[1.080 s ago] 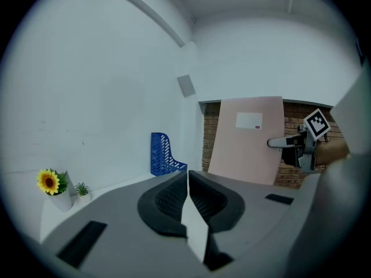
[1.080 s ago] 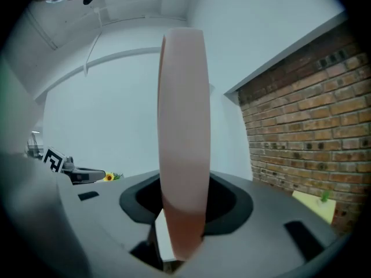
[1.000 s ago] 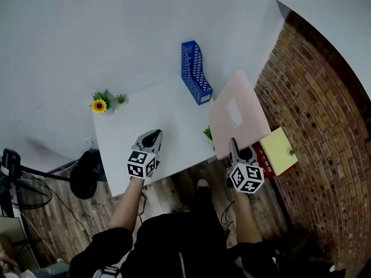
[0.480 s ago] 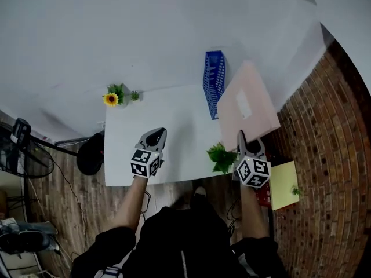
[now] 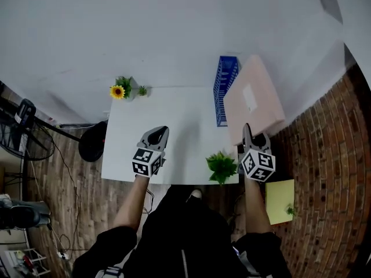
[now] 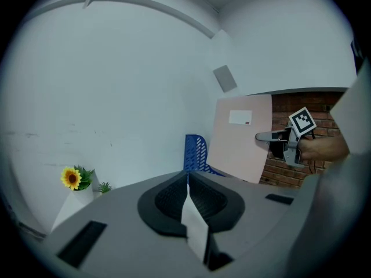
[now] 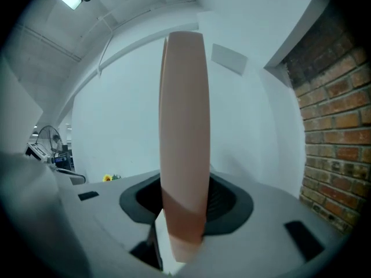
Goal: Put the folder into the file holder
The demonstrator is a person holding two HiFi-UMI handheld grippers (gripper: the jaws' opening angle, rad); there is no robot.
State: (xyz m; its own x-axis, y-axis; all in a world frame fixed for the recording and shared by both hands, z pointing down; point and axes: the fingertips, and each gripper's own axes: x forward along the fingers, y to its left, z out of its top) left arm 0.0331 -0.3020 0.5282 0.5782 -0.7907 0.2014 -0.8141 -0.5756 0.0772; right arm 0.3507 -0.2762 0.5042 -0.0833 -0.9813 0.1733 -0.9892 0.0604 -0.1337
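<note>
A pale pink folder (image 5: 253, 98) with a white label is held up in the air at the table's right end, and my right gripper (image 5: 247, 133) is shut on its near edge. In the right gripper view the pink folder (image 7: 184, 132) stands edge-on between the jaws. The blue mesh file holder (image 5: 225, 87) stands on the white table (image 5: 168, 126) just left of the folder, near the wall. My left gripper (image 5: 157, 136) hovers over the table's front left part, shut with nothing in it. From the left gripper view, the blue file holder (image 6: 197, 153), the pink folder (image 6: 240, 138) and the right gripper (image 6: 268, 136) show ahead.
A sunflower in a small vase (image 5: 119, 90) stands at the table's back left corner. A green plant (image 5: 221, 165) sits at the front edge near my right gripper. A brick wall (image 5: 324, 172) runs along the right, with a yellow pad (image 5: 279, 200) below. A fan (image 5: 26, 136) stands at left.
The view has swung, so the table now lies square. The right gripper with the folder has come nearer to the file holder's right side. The left gripper has stayed where it was over the table.
</note>
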